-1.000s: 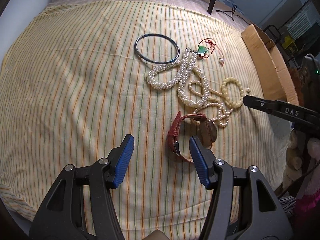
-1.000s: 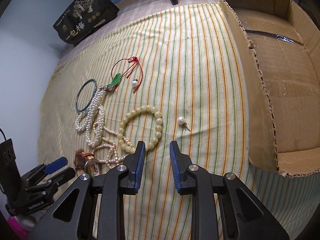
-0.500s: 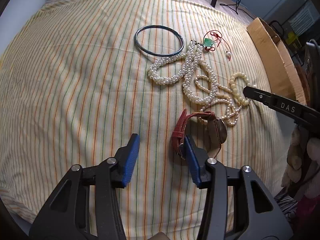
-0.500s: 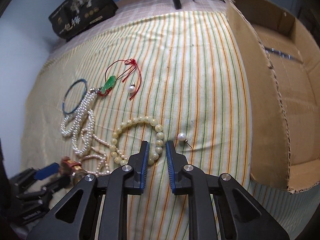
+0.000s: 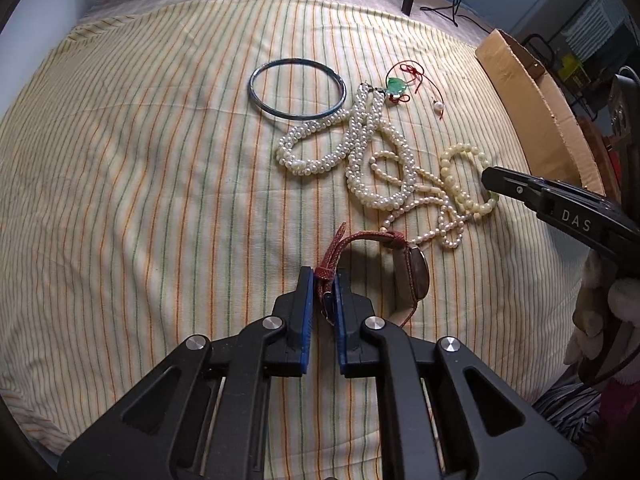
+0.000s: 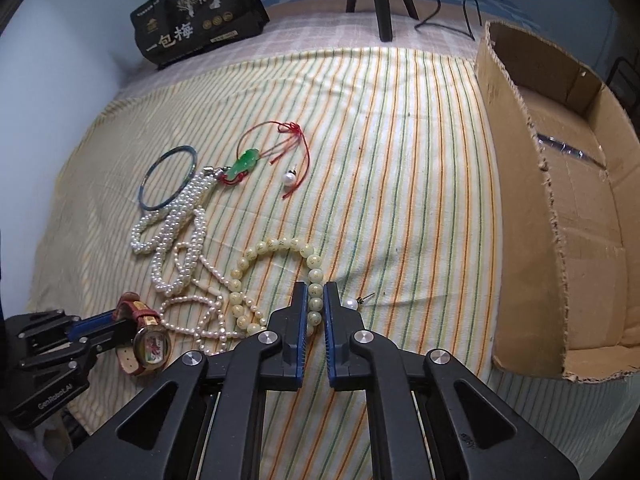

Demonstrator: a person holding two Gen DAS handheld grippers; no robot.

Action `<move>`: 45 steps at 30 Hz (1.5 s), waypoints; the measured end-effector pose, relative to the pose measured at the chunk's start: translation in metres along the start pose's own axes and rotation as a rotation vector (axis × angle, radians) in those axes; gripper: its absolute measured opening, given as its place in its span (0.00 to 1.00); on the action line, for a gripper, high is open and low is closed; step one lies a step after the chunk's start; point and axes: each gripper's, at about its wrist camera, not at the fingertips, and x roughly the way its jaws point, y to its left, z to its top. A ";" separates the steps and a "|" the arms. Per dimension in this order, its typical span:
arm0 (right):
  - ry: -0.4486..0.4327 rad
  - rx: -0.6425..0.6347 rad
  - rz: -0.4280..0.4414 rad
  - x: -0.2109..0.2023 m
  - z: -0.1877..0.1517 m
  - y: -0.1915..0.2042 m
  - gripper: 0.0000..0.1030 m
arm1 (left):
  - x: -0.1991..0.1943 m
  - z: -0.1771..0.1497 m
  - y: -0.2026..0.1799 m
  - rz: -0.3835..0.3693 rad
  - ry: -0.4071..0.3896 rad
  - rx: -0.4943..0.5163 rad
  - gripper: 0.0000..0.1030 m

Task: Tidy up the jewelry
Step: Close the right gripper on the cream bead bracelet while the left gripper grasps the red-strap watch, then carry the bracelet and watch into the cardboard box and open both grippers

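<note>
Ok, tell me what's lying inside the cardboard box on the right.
In the right wrist view the cardboard box shows only a bare brown floor with a strip of shiny tape; no jewelry shows. Its near wall hides the part of the floor right behind it.

Both wrist views close, angled steeply down; share striped cloth [image 5: 160, 184], pearl necklace [image 6: 176, 240].

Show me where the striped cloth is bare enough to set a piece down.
Bare striped cloth lies between the red-cord pendant and the cardboard box, and left of the bangle. It is crowded around the pearl strands, bead bracelet and watch.
</note>
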 end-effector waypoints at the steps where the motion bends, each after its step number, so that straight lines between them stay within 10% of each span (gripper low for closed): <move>1: -0.006 -0.004 0.002 -0.004 -0.002 0.001 0.06 | -0.002 -0.001 0.000 0.002 -0.007 0.000 0.08; 28: -0.257 -0.140 -0.032 -0.099 0.001 0.010 0.06 | -0.058 0.020 -0.041 -0.075 -0.171 0.034 0.07; 45: -0.385 -0.033 -0.099 -0.160 0.003 -0.058 0.06 | -0.062 0.041 -0.112 -0.135 -0.211 0.103 0.07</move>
